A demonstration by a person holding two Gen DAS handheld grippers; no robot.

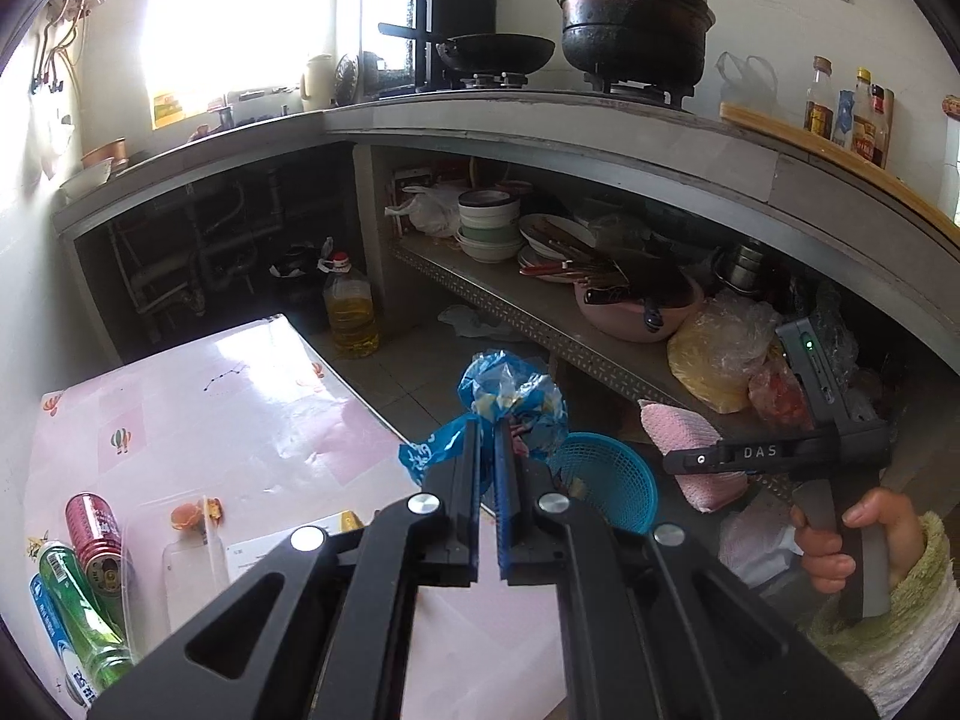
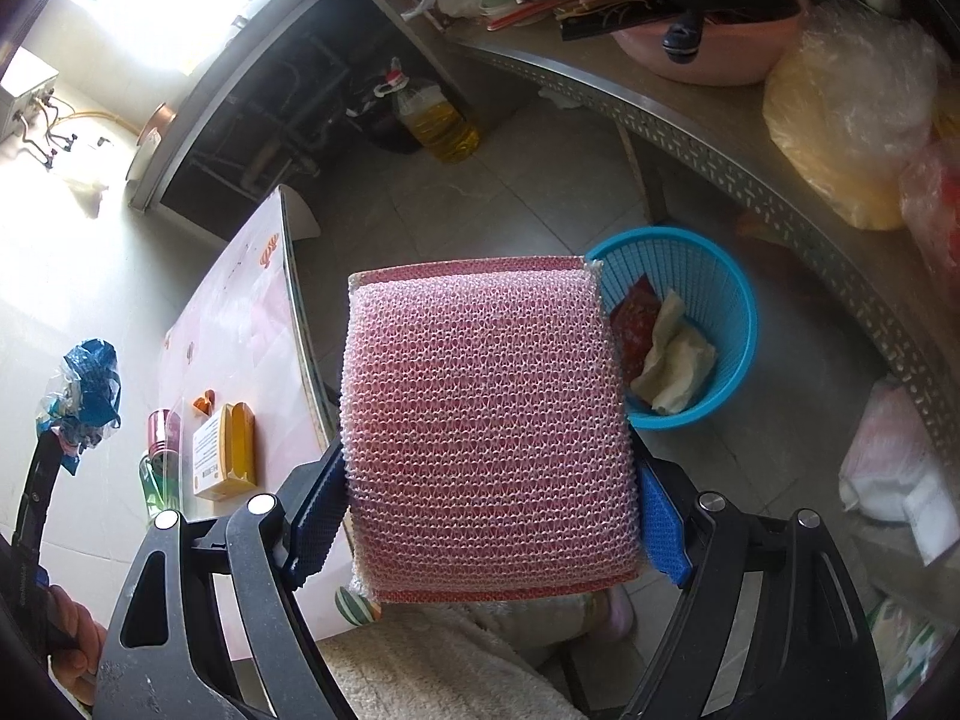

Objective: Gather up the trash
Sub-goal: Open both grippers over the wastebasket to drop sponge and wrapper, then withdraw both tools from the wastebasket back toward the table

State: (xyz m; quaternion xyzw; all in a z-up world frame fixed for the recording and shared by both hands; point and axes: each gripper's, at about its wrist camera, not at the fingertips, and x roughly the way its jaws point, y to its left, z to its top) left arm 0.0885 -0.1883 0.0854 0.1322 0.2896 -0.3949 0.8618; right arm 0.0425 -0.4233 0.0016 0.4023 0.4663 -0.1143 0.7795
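My left gripper [image 1: 489, 438] is shut on a crumpled blue plastic bag [image 1: 510, 390], held in the air past the table edge, above and left of the blue mesh bin [image 1: 618, 480]. My right gripper [image 2: 489, 504] is shut on a pink mesh scouring sponge [image 2: 486, 426], held above the floor just left of the bin [image 2: 708, 276]. The bin stands on the floor and holds a red wrapper [image 2: 633, 318] and crumpled paper [image 2: 678, 360]. The sponge also shows in the left wrist view [image 1: 684, 438], and the blue bag in the right wrist view [image 2: 84, 384].
A pink-clothed table [image 1: 210, 408] carries a red can [image 1: 96, 534], green bottles [image 1: 84, 618], a clear plastic tray [image 1: 192, 558] and a yellow box [image 2: 228, 456]. An oil jug [image 1: 351, 312] stands on the floor. A metal shelf [image 1: 540, 318] holds bowls, a pink basin and bags.
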